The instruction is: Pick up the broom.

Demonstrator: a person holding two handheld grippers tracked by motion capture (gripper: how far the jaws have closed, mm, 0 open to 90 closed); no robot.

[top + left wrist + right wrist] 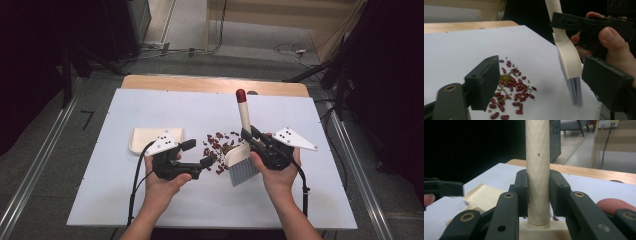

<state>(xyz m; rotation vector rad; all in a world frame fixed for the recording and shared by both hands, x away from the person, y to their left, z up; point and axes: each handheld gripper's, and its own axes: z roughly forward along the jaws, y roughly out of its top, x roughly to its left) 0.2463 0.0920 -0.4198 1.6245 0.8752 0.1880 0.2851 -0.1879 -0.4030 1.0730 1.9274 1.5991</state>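
at the centre of the high view, a scatter of dark red beans lies on the white worktop, mixed with a few small greenish grains. just right of the pile stands a cream hand brush, its grey bristles down on the worktop and its handle rising toward the top of the frame to a red tip. the right gripper has its fingers clamped around the brush handle, low down near the head; that low grip likely gives firm control for sweeping. the bristles sit at the pile's right edge, seemingly so a stroke toward the left of the frame would push the beans along.

left of centre lies a cream dustpan, flat on the worktop and apart from the beans, waiting on the far side of the pile from the brush. the left gripper hovers between dustpan and beans with its fingers partly spread and nothing between them; in the left gripper view they frame the beans. it appears to have the pan yet to fetch.
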